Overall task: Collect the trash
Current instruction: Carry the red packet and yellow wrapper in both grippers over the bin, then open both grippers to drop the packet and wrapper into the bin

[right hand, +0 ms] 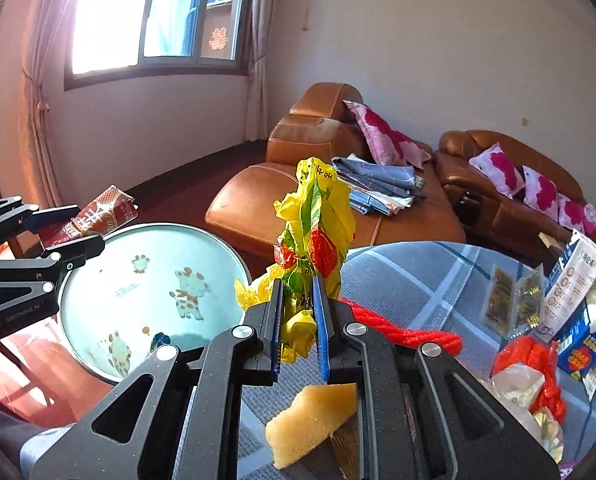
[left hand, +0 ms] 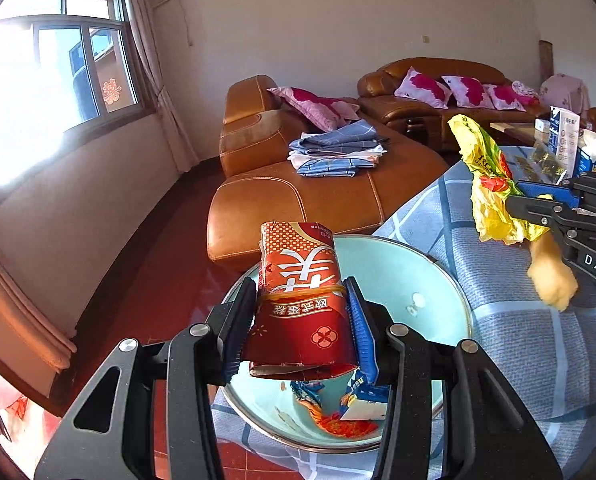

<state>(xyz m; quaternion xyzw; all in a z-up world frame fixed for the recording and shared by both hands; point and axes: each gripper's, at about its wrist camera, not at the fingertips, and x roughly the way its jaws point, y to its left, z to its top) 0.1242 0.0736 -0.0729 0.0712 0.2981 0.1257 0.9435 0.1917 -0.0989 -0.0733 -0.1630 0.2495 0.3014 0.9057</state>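
My left gripper (left hand: 302,312) is shut on a crushed red carton (left hand: 298,296) with white characters, held above a pale blue basin (left hand: 398,264). The basin holds a few scraps of packaging (left hand: 346,412). My right gripper (right hand: 298,312) is shut on a crumpled yellow plastic bag (right hand: 318,232), right of the basin over the checked cloth. A yellow sponge piece (right hand: 310,420) hangs below the right gripper. From the right wrist view the left gripper (right hand: 81,228) with the carton (right hand: 101,208) is over the basin's (right hand: 153,264) far left rim.
A blue checked cloth (right hand: 410,272) covers the table. On it lie a red rope (right hand: 402,332), clear wrappers (right hand: 514,304), a blue and white box (right hand: 578,344) and a red bag (right hand: 530,364). A brown leather sofa (left hand: 318,184) with folded sheets stands behind.
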